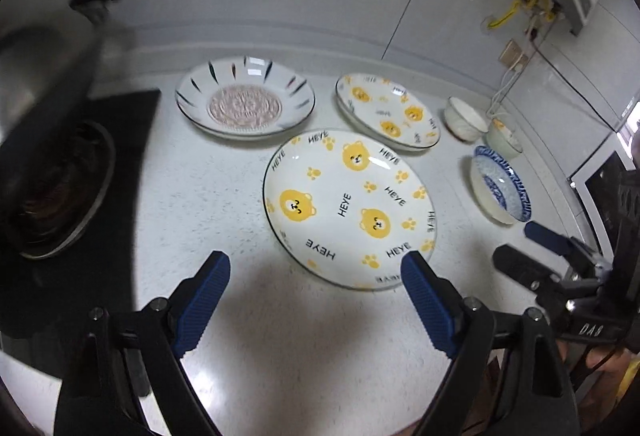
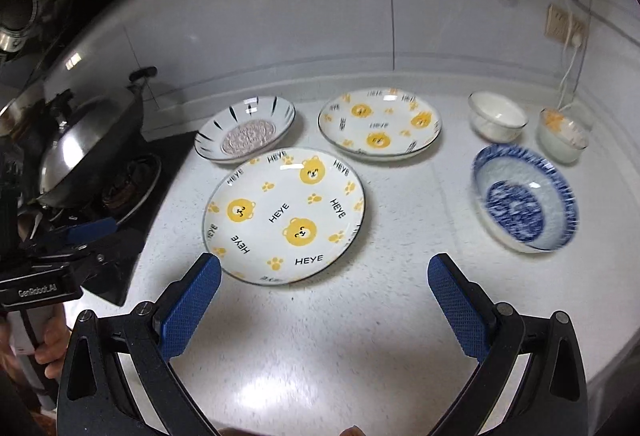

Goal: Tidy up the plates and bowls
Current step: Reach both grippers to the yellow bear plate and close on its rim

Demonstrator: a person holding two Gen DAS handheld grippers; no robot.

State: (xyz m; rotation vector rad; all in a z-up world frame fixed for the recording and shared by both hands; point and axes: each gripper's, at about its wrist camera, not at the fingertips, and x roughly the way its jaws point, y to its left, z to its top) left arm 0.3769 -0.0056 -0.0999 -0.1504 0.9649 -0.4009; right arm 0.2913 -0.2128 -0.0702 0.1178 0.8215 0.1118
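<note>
Glossy glazed bear plate (image 2: 286, 215) on speckled matt countertop (image 2: 400, 296); shiny metal wok lid (image 2: 80, 139).

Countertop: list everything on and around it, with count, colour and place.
bear plates: 2, white with yellow bears, centre and behind it.
striped plate: 1, white with dark strokes, back left.
blue bowl: 1, blue-white, right.
white bowl: 1, back right.
small bowl: 1, white with orange, far right.
wok lid: 1, steel, on stove at left.
wall socket: 1, beige.
left hand-held gripper: open.
right hand-held gripper: open.
</note>
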